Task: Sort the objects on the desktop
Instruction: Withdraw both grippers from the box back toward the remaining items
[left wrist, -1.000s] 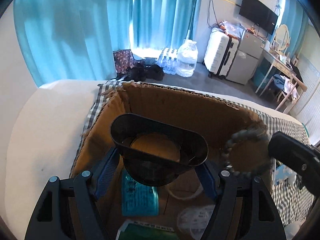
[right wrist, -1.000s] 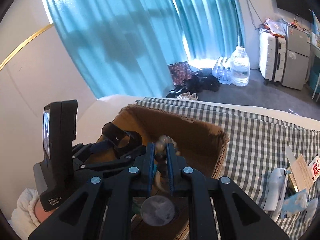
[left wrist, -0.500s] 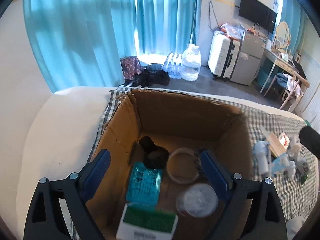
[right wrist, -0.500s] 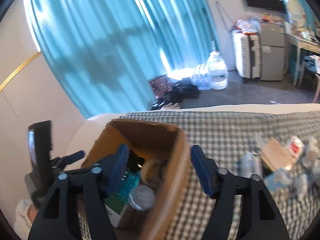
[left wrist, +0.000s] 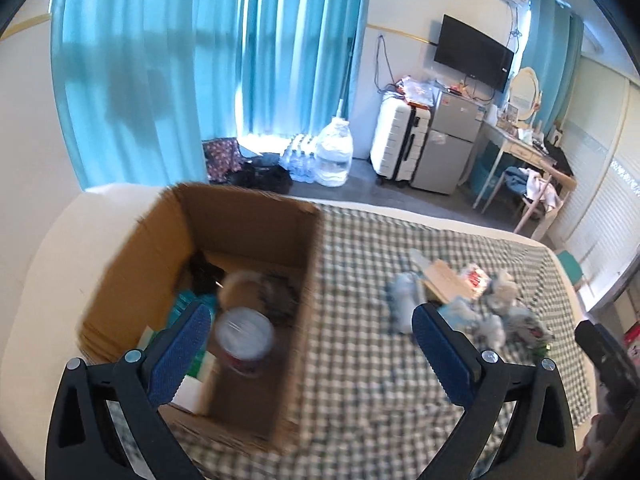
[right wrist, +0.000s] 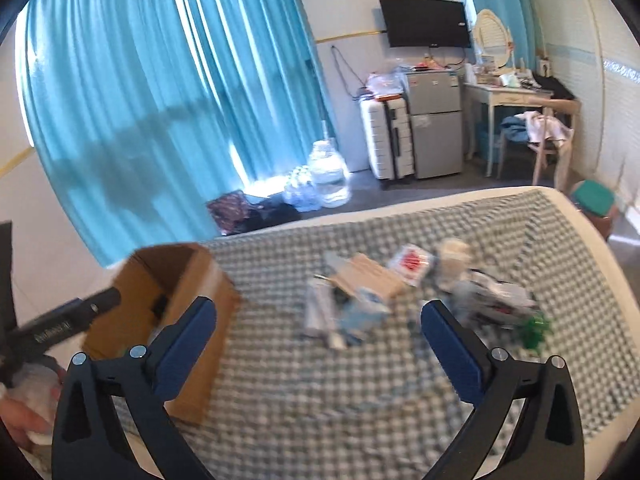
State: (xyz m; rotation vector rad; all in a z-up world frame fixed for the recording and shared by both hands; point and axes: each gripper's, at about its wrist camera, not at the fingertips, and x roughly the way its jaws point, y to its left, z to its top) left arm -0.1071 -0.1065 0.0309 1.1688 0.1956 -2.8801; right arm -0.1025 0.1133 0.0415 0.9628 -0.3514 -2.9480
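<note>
Facing the blurred heap of small packets and bottles [right wrist: 420, 296] right of the open brown cardboard box [right wrist: 176, 312] on the checked cloth, my right tongs [right wrist: 318, 344] sit nearer; both jaws opening, empty; left tongs [left wrist: 308, 344] straddle the box's right wall.

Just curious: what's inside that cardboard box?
Blurred, the cardboard box shows a round-lidded container, something teal, something dark and a pale ring; its near wall hides the rest.

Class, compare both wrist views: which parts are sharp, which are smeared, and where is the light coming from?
Left wrist view: brown cardboard box and checked cloth motion-smeared, far room sharp. Right wrist view: pile of small items blurred; daylight glows through the turquoise curtains.
</note>
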